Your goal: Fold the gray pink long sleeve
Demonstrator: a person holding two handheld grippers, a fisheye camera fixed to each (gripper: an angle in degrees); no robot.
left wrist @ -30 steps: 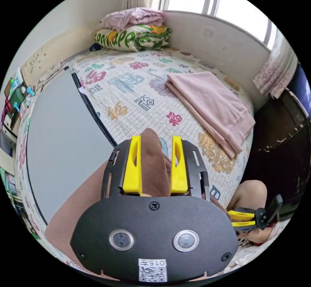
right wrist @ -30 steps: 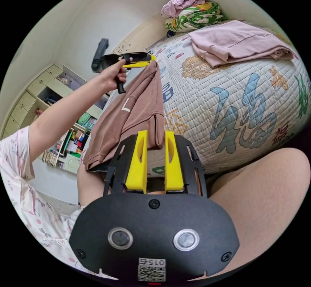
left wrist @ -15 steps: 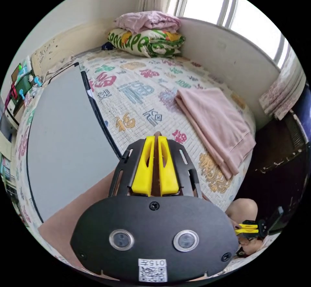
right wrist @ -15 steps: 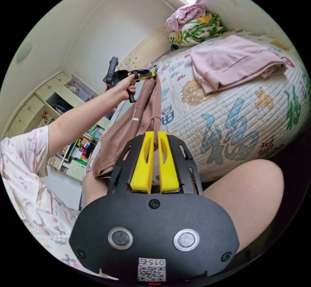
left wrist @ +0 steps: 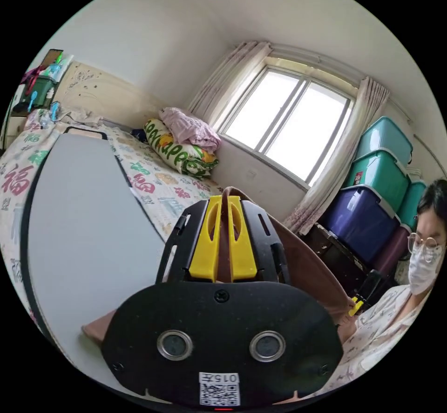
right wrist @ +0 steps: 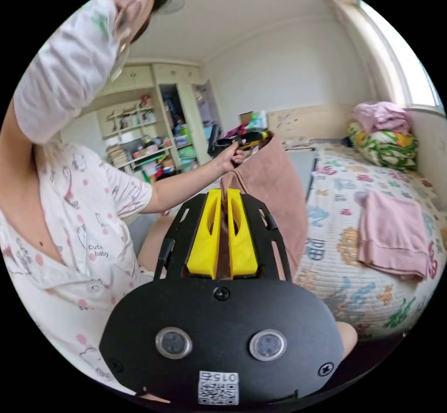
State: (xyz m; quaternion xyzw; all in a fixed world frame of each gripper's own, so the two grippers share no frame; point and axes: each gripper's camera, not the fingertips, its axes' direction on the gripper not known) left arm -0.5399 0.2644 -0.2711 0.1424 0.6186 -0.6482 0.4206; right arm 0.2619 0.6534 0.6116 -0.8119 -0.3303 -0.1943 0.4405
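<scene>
Garment now aloft (both grippers clamped).

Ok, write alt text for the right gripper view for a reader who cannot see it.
The right gripper, its yellow jaws shut on a brownish-pink garment, holds it up beside a bed with a patterned quilt. A person's hand grips the left gripper, which pinches the garment's far edge. A folded pink cloth lies on the quilt.
</scene>
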